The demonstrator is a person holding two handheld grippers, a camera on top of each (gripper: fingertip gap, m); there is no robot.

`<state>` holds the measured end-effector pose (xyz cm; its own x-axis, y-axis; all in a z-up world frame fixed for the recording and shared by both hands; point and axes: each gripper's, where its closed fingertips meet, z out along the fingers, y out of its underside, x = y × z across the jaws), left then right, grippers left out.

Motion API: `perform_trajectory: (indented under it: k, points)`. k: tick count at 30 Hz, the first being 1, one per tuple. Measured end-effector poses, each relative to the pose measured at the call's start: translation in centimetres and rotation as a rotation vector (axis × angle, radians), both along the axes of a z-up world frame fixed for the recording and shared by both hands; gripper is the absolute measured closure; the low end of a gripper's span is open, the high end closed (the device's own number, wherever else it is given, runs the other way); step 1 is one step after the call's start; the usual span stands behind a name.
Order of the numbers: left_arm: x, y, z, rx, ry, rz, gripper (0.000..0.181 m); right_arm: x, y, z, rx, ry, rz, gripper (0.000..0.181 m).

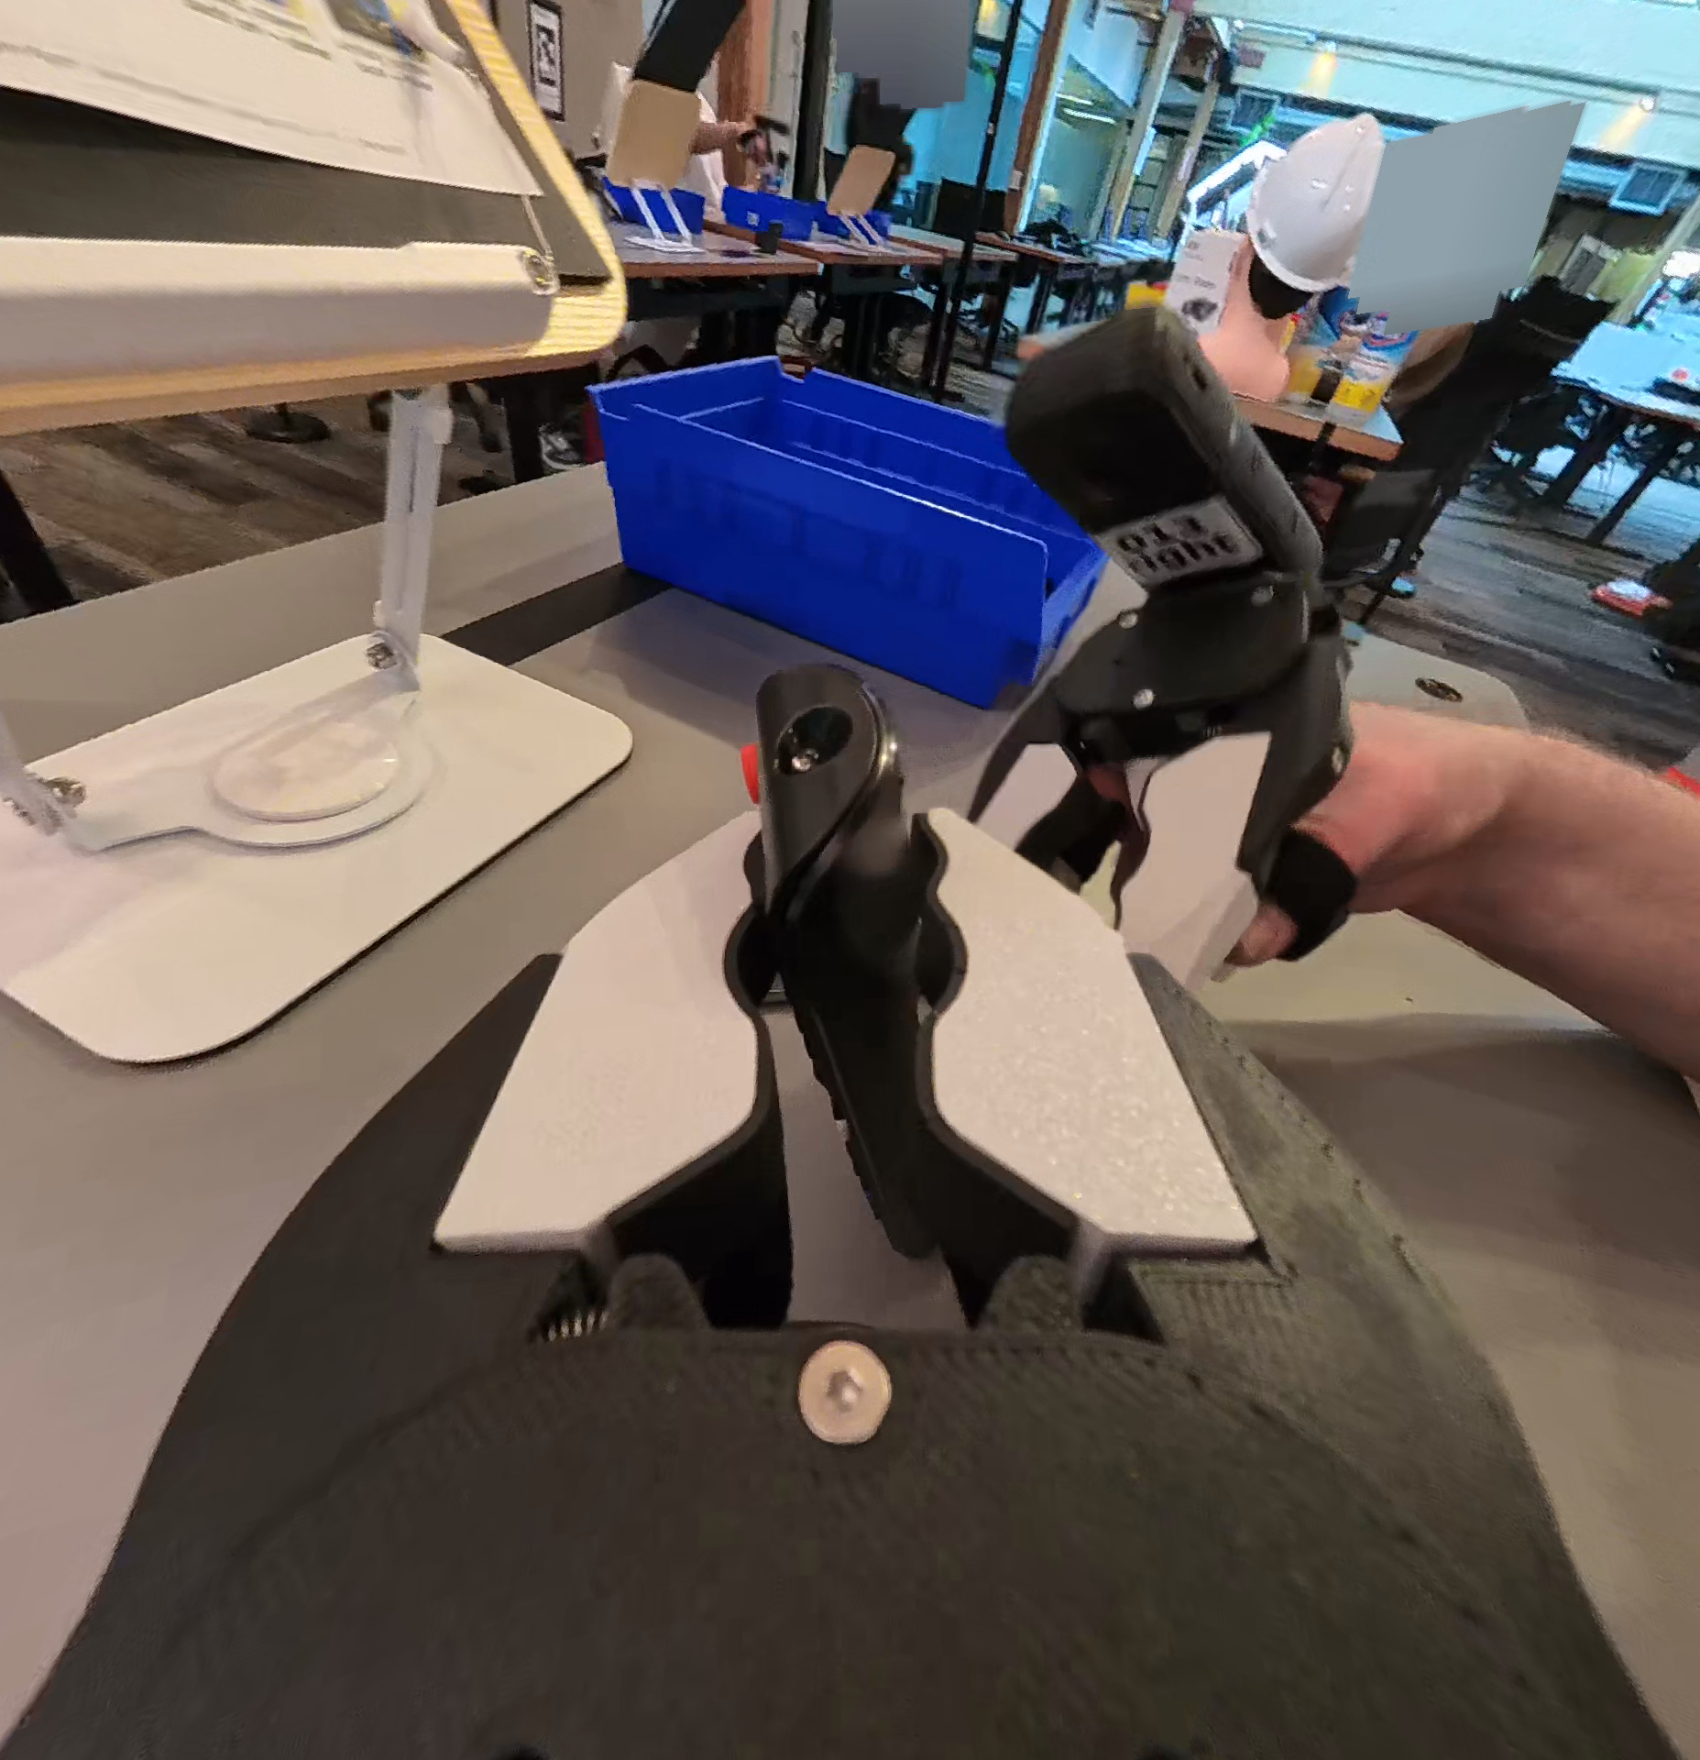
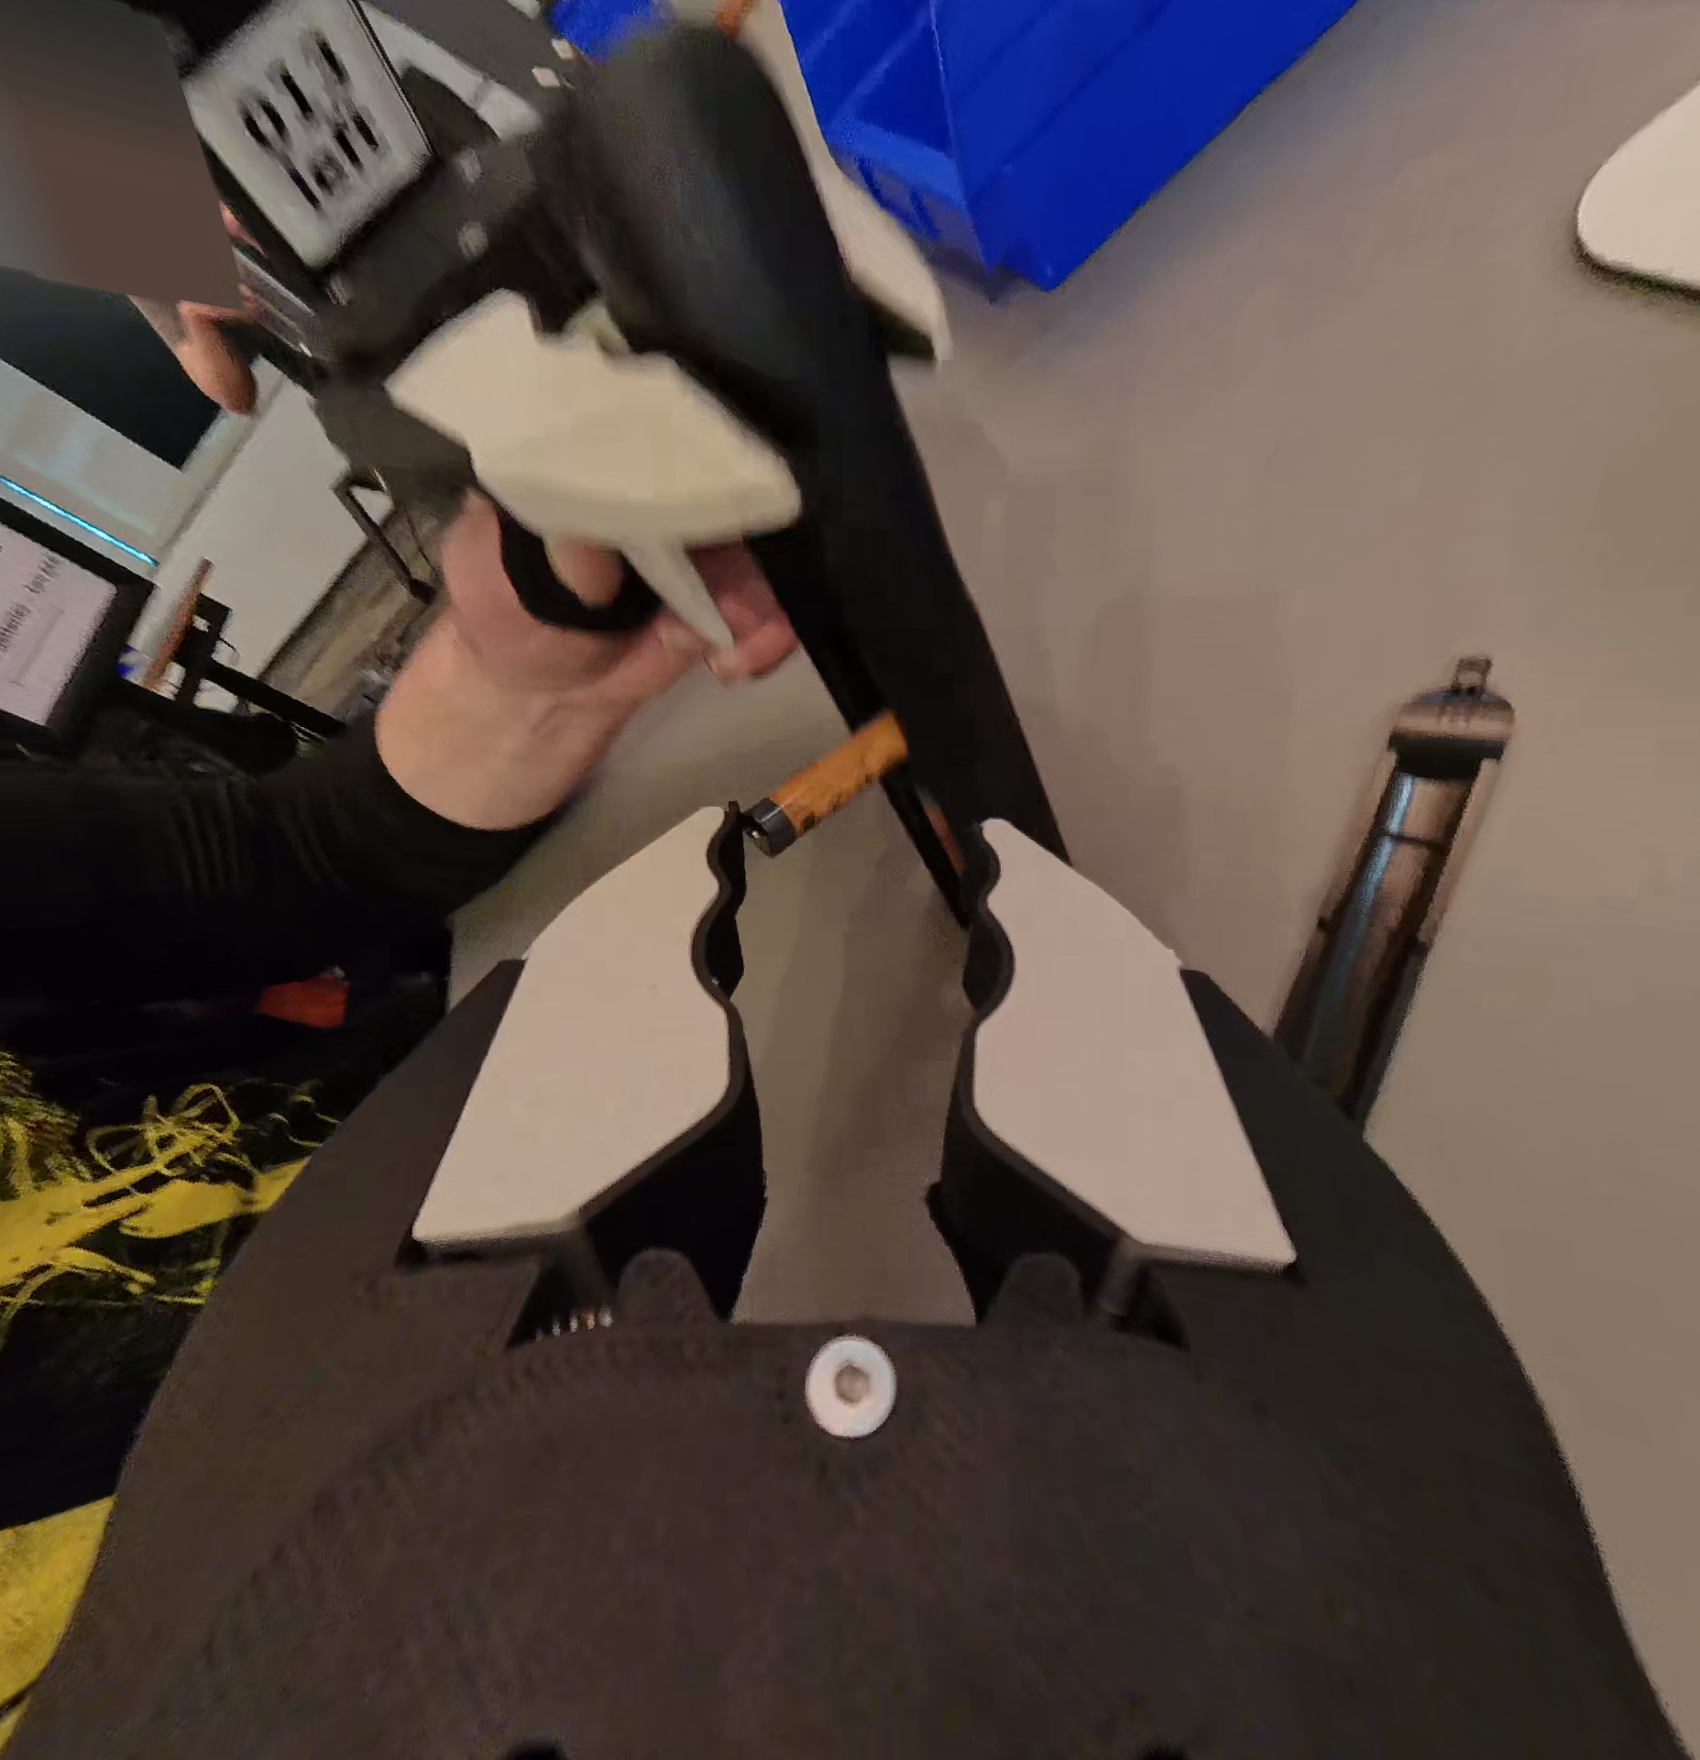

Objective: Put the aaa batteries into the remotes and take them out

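My left gripper is shut on a black remote and holds it tilted above the grey table, top end with a red button away from me. In the right wrist view the remote slants down from the left gripper. An orange AAA battery sticks out sideways at its lower end. My right gripper is open, its left fingertip touching the battery's dark end and its right fingertip by the remote's edge. The right gripper also shows in the left wrist view, held by a hand.
A blue bin stands at the back of the grey table and also shows in the right wrist view. A white stand base is on the left. A dark narrow cover-like piece lies on the table. Across from one pair of fingers to the other is roughly 7 cm.
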<state>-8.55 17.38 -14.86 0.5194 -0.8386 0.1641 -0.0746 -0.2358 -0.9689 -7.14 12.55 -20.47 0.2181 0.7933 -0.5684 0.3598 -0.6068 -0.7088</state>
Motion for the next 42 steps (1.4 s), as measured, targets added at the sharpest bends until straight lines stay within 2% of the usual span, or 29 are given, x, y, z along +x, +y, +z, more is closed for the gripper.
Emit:
perform_trajectory:
  k: [6, 11, 16, 23, 34, 40, 42]
  points:
    - [-1.0, 1.3, -0.4, -0.023, -0.037, 0.071, 0.154, 2.1, 0.3, -4.5, 0.056, -0.189, -0.039, 0.139]
    - [-1.3, 1.6, -0.4, -0.025, -0.062, 0.084, 0.154, 0.5, 0.7, -3.5, 0.124, -0.113, -0.047, 0.131]
    - [-1.3, 1.6, -0.4, -0.028, -0.073, 0.078, 0.154, -0.6, 2.3, -4.3, 0.128, -0.138, -0.072, 0.143]
    - [-1.8, 1.7, -0.7, -0.044, -0.102, 0.073, 0.154, -1.7, 2.2, -5.3, 0.14, -0.208, 0.024, 0.153]
    - [-2.3, 2.0, -1.1, -0.078, -0.163, 0.074, 0.154, -1.7, 1.9, -5.6, 0.081, -0.217, 0.076, 0.154]
    - [-2.8, 2.6, -1.6, -0.073, -0.153, 0.121, 0.154, -1.7, 1.8, -6.0, 0.095, -0.312, 0.14, 0.155]
    - [-2.7, 2.5, -1.6, -0.077, -0.164, 0.113, 0.153, -1.6, 1.7, -6.2, 0.049, -0.347, 0.189, 0.155]
